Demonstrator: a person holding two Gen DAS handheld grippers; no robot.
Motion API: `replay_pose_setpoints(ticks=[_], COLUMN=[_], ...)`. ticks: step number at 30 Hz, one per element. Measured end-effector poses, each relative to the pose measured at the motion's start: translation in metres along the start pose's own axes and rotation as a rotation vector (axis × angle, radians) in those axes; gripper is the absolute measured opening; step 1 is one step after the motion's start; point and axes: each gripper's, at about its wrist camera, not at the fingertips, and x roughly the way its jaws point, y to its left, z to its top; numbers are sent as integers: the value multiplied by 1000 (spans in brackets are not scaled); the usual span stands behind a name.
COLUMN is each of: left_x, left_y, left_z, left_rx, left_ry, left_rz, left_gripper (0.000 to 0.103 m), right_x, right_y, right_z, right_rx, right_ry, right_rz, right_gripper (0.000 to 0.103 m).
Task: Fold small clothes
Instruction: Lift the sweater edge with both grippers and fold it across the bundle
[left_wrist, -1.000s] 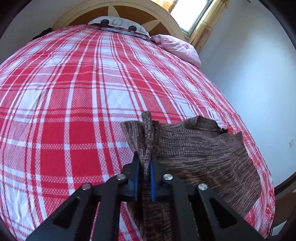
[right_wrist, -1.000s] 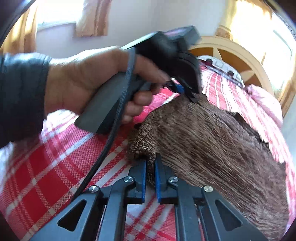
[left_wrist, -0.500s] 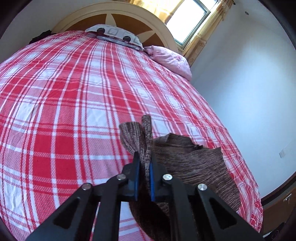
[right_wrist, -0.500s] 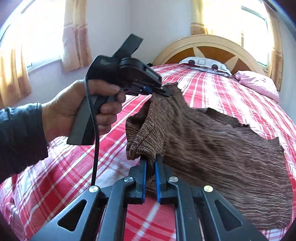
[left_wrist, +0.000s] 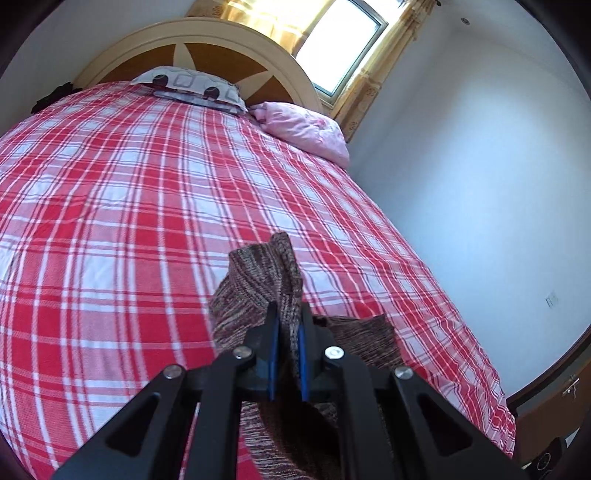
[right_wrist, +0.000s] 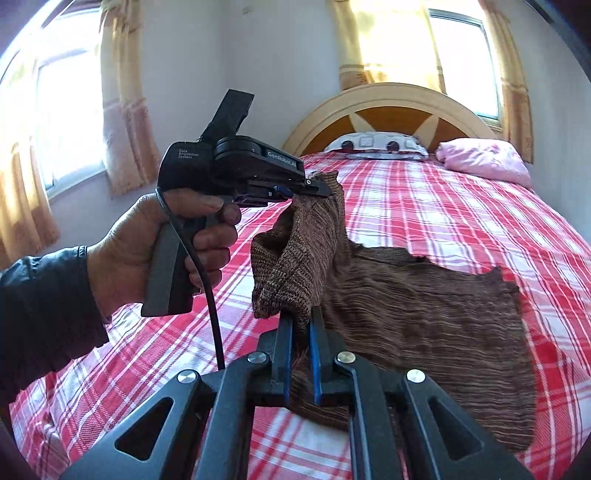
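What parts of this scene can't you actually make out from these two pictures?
- Brown knit garment: what kind of garment it is; bunched in both claws, near edge behind the right claw.
- Right hand: in neither view, behind its own camera.
- Left claw: its fingertips in the right wrist view, buried in knit.
- Dark thing beside the headboard, left wrist view: too small.
- Outside the windows: washed out by glare.

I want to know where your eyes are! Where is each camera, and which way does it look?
Left wrist: sits on the left gripper, looking along its fingers up the checked bed toward the headboard; no hand shows.
Right wrist: sits on the right gripper, looking across the bed; the person's left hand and sleeve show.
Both share: the brown knitted garment each grips, the pink pillow.
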Motion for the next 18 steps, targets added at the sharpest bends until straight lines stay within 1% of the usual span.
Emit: replay_pose_setpoints(ticks=[11, 18], left_x=[35, 63], left_y=[-62, -94], left_z=[-6, -13], left_rx=[76, 122], left_ry=[53, 90], left_rz=[-26, -27], left_gripper=[9, 9], right_x=[-33, -47], right_y=[-58, -95], right_z=[-14, -26], right_rx=[120, 196], right_ry=[-16, 3], right_rz=[-22, -34], right_gripper=[7, 7])
